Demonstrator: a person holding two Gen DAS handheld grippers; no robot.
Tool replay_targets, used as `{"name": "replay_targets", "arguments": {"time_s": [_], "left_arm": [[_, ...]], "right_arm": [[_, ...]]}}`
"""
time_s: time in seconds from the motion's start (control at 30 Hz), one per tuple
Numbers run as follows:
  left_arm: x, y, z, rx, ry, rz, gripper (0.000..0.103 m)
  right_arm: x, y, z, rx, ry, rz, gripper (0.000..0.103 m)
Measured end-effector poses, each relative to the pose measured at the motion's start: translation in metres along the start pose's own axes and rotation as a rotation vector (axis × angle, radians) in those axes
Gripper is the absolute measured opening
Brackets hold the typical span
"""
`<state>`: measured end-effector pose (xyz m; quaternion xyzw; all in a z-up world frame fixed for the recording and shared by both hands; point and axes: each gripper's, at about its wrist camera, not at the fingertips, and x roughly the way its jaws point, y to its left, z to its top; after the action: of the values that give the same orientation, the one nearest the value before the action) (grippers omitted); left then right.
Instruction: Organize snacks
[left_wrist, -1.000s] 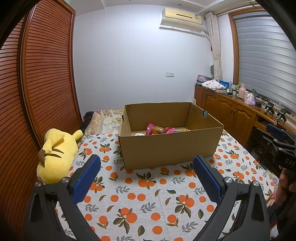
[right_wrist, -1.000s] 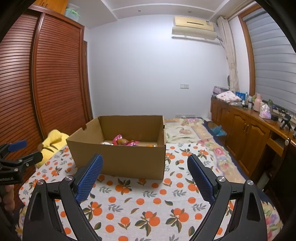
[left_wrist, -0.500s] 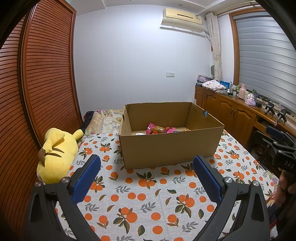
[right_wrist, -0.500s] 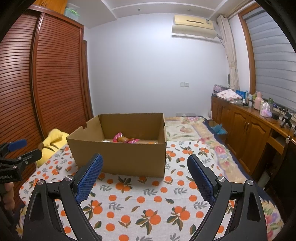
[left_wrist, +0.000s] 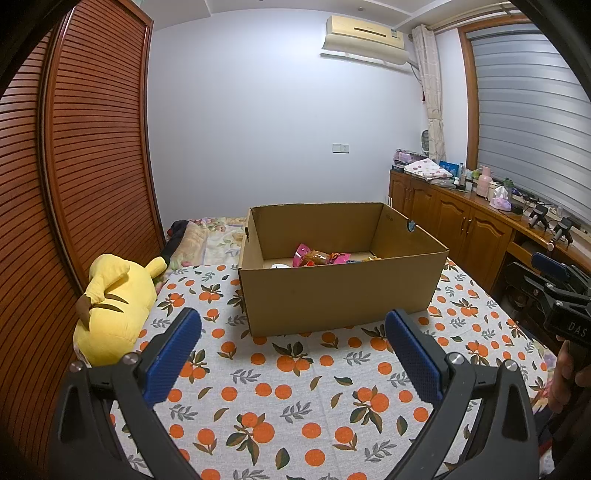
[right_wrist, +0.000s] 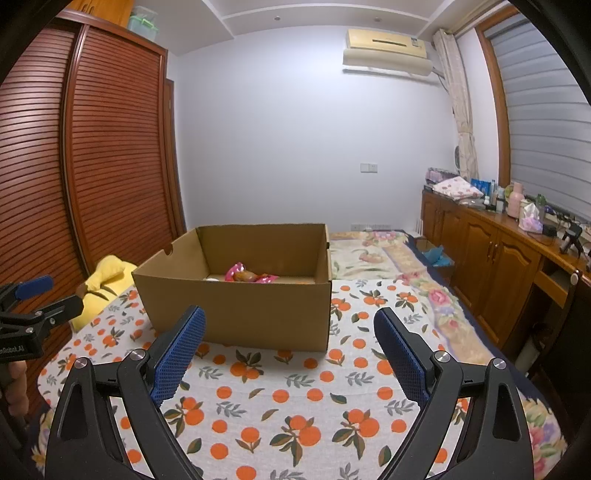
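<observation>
A bed spread with an orange-print sheet (left_wrist: 295, 387) fills the near scene, and an open cardboard box (left_wrist: 340, 291) stands on it, far of both grippers. Over the last second almost nothing has changed: the box and its contents lie as they did, while the right wrist view has drawn very slightly back. That stillness fits either a pause ahead of reaching in or a finished sort, with the packets already gathered in one place.

The snack packets (left_wrist: 319, 257), pink and orange wrappers with a white item beside them, lie on the box floor toward its far left part. No snack shows on the sheet outside the box.

The left gripper (left_wrist: 293, 339) hangs above the sheet, near of the box's front wall, jaws spread wide and empty. The right gripper (right_wrist: 290, 338) does likewise, wide apart with nothing between its pads, the box lying far and slightly left.
</observation>
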<state>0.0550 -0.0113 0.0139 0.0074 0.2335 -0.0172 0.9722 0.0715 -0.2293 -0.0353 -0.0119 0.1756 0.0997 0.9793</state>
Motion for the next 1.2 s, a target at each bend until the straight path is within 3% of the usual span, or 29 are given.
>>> {"name": "replay_targets", "arguments": {"time_s": [1.2], "left_arm": [[0.0003, 0.0011, -0.0004, -0.001, 0.001, 0.001, 0.101]], "right_arm": [[-0.0008, -0.0002, -0.0035, 0.002, 0.003, -0.003, 0.094]]}}
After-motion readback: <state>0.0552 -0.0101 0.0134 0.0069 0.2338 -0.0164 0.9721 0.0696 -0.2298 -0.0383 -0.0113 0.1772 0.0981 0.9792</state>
